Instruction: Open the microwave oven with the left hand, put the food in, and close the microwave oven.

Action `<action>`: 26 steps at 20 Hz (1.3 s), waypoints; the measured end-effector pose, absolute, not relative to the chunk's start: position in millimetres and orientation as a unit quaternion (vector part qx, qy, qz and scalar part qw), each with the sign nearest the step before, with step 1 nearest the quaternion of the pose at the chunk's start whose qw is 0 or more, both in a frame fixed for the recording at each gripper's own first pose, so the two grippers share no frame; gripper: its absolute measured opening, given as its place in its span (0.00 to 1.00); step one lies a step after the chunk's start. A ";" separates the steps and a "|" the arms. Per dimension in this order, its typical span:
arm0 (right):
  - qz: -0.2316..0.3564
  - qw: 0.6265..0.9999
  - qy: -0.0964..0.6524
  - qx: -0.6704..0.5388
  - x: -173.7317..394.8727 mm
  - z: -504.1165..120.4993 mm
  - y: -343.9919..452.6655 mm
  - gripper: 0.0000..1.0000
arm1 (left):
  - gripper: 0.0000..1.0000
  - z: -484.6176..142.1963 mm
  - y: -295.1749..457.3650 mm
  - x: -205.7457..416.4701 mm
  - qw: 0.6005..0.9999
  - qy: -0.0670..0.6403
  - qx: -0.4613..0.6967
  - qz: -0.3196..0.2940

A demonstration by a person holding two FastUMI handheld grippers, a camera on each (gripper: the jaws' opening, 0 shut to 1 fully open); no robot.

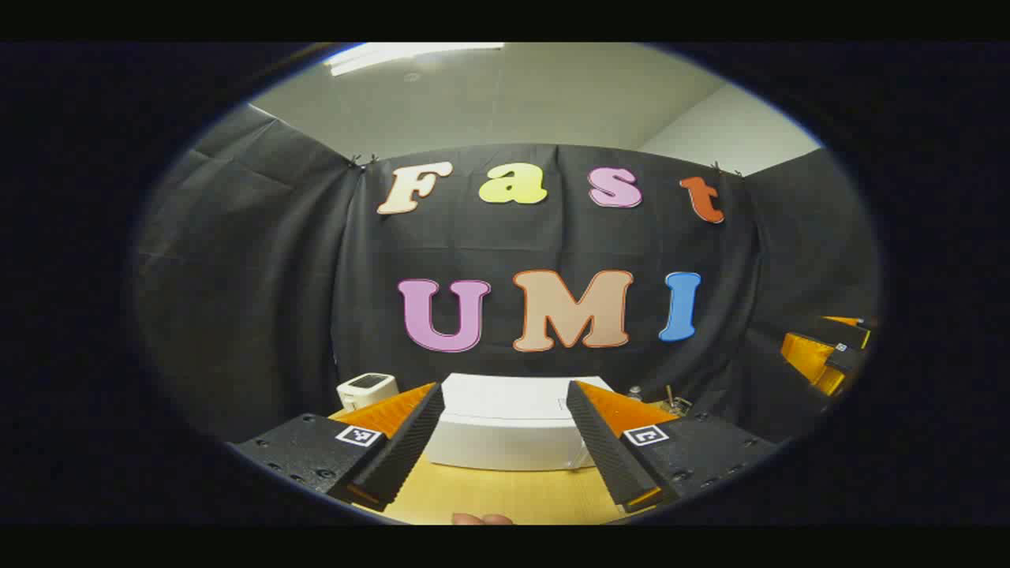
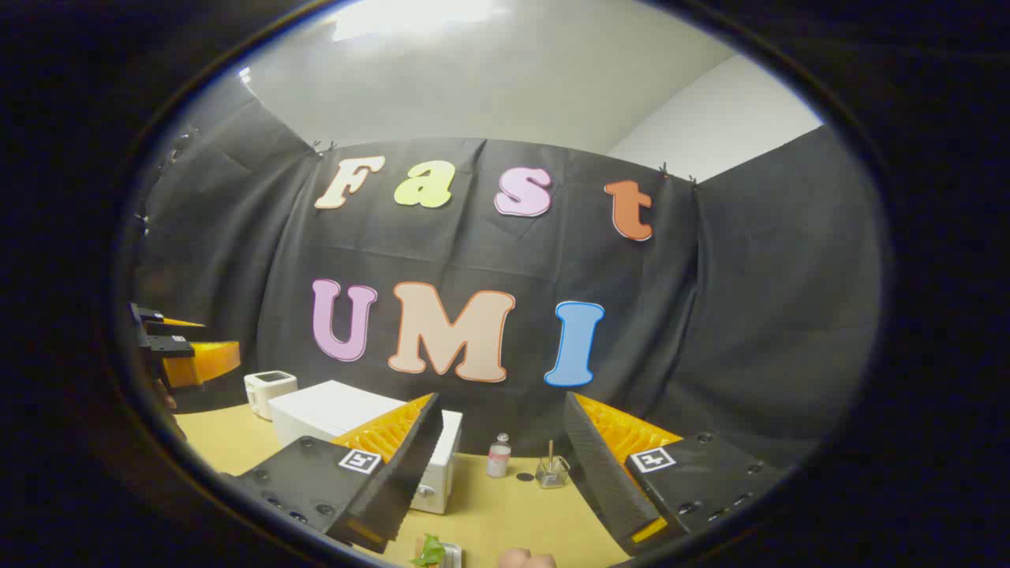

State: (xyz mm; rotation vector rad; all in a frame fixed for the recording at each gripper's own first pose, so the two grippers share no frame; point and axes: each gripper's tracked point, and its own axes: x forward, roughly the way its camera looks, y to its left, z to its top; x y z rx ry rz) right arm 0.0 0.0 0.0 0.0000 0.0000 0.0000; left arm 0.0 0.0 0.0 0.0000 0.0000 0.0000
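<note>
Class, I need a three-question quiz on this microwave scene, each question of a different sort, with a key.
1. True or false: the microwave oven is open.
2. The left hand-held gripper is: A open, B shut on food, C shut on the door.
3. Fill in: in the right gripper view, the small bottle stands on the ____.

Key: 1 false; 2 A; 3 table.

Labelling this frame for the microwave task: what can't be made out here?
- Microwave door: left gripper view, flanks behind open jaws; right gripper view, front behind a finger.
- Food: right gripper view, cut by bottom edge.
- Small bottle: too small to identify.
</note>
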 end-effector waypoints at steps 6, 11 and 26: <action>0.009 1.000 -0.008 0.003 1.9 2.3 -4.9 0.98 | 0.95 0.6 0.5 -2.5 1.000 -0.003 0.005 0.013; 0.013 1.000 -0.011 0.008 2.5 3.8 -3.2 0.96 | 0.98 2.3 0.7 -3.5 1.000 -0.007 0.017 0.015; 0.015 1.000 -0.009 0.008 0.9 -0.4 -2.7 0.96 | 0.96 1.7 -6.5 -3.1 0.999 -0.009 0.033 0.011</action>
